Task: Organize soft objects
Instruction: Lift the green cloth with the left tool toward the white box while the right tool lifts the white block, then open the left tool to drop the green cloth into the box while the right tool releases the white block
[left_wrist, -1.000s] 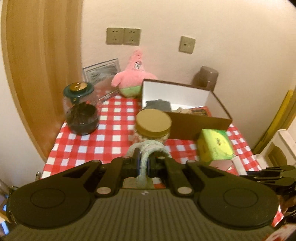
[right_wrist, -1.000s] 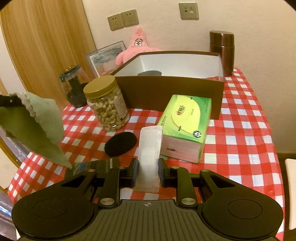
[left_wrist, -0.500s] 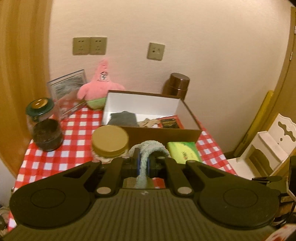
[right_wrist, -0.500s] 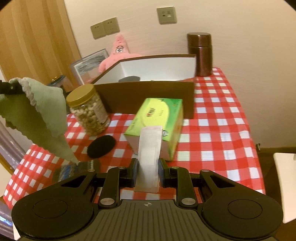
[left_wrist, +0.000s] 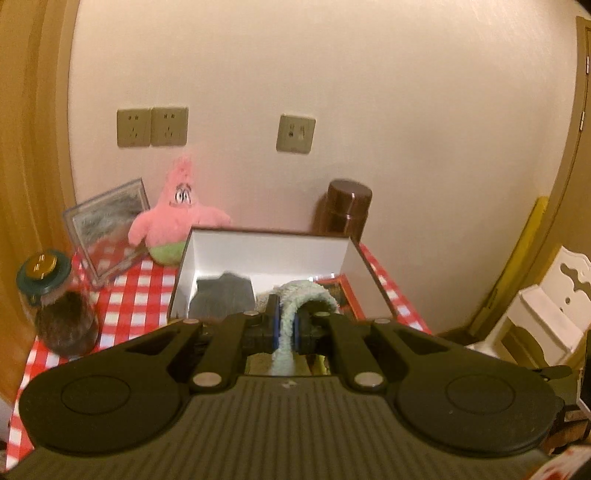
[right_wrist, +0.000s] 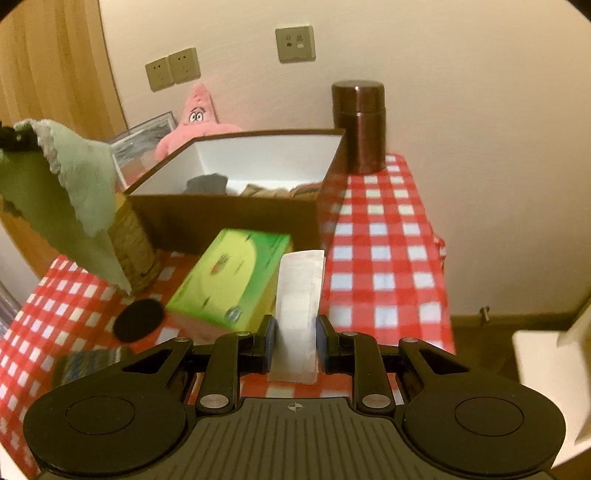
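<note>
Right now your left claw (left_wrist: 285, 325) is clenched on the pale green cloth (left_wrist: 295, 299), which hangs over the brown box (left_wrist: 266, 254). Your right claw (right_wrist: 293, 334) grips a white packet (right_wrist: 299, 295) (its far end near the tissue pack (right_wrist: 229, 273)) above the worktop (right_wrist: 384, 258).

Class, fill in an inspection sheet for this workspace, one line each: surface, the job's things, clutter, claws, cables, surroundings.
Surface: table under a red-and-white checked tablecloth.
Job's things: open brown box with dark cloth and other items inside; green towel hanging from the left claw; white packet in the right claw.
Clutter: green tissue pack, nut jar, black disc, dark glass jar, brown canister, pink star plush, picture frame.
Claws: left shut on the towel; right shut on the packet.
Cables: nothing seen.
Surroundings: cream wall with sockets, wooden door at left, white furniture at right.
</note>
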